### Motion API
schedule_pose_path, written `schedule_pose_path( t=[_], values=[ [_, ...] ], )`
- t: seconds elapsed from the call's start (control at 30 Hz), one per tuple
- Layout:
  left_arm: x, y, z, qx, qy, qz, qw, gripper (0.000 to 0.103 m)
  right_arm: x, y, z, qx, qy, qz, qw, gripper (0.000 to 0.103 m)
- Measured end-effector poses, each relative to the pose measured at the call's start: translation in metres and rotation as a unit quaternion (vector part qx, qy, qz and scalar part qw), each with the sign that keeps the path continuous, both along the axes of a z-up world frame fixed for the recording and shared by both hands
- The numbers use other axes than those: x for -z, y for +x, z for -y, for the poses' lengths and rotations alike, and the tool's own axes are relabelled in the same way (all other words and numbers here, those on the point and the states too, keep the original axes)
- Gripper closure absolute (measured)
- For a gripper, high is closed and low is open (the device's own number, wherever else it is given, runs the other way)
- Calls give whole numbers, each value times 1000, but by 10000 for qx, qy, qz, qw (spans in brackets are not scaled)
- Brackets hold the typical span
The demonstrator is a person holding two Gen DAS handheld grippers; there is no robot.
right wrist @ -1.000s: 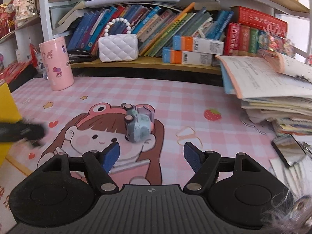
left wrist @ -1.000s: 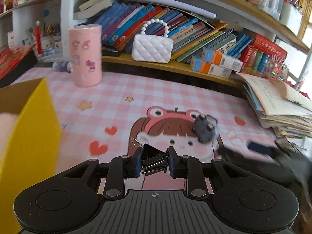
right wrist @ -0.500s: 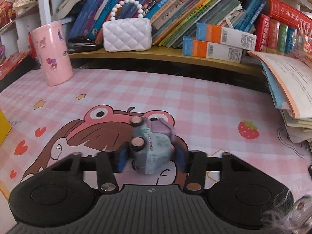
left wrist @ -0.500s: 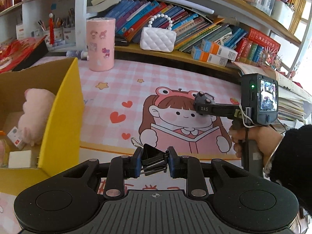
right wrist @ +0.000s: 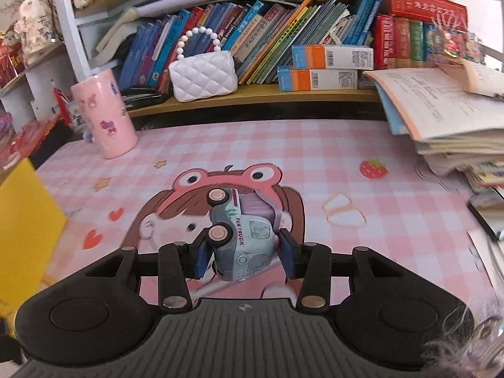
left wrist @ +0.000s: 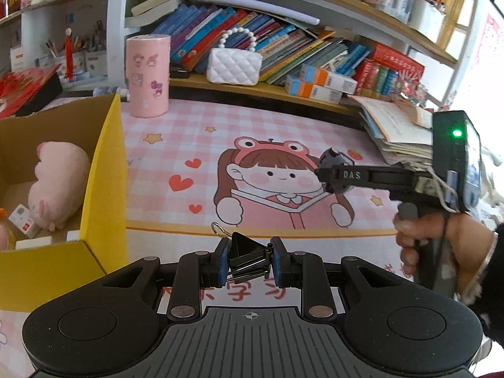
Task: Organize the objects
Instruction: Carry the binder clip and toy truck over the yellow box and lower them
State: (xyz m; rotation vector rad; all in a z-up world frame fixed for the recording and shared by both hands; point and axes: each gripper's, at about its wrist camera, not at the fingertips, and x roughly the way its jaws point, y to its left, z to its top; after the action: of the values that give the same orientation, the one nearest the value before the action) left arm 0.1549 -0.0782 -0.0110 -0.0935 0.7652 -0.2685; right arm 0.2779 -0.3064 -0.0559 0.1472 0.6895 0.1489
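Toy truck [right wrist: 242, 239], light, rigid plastic, lies tipped between the right gripper [right wrist: 244, 253], whose jaws have just closed on its sides; probably lifted. We see left gripper [left wrist: 247, 260] clamping binder clip [left wrist: 249, 256].

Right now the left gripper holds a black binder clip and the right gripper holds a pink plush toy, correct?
Not quite. The left gripper does hold the black binder clip, but the right gripper holds a toy truck, as the right wrist view shows.
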Motion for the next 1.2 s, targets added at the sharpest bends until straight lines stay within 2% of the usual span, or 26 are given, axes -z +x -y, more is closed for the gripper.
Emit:
schedule_pose_path(
  t=[0.3,0.57,0.73,1.03,1.2],
  values=[
    [0,-26,-21,183,-233,52,9995,78,-25,-79,-30,-196,55,-93,9997,62],
    [0,-52,-55,15,-388,76,9992,79,-24,-138,-70,-371,34,-409,9985,62],
    [0,-70,-83,-190,-477,47,9987,78,-22,-161,-104,-695,-103,-497,9963,62],
    [0,-103,-136,-654,-580,37,9962,78,-28,-195,-170,-1519,-319,-392,9871,61],
    [-1,-119,-163,-882,-588,63,9943,78,-30,-206,-199,-1736,-339,-340,9836,61]
  ],
)
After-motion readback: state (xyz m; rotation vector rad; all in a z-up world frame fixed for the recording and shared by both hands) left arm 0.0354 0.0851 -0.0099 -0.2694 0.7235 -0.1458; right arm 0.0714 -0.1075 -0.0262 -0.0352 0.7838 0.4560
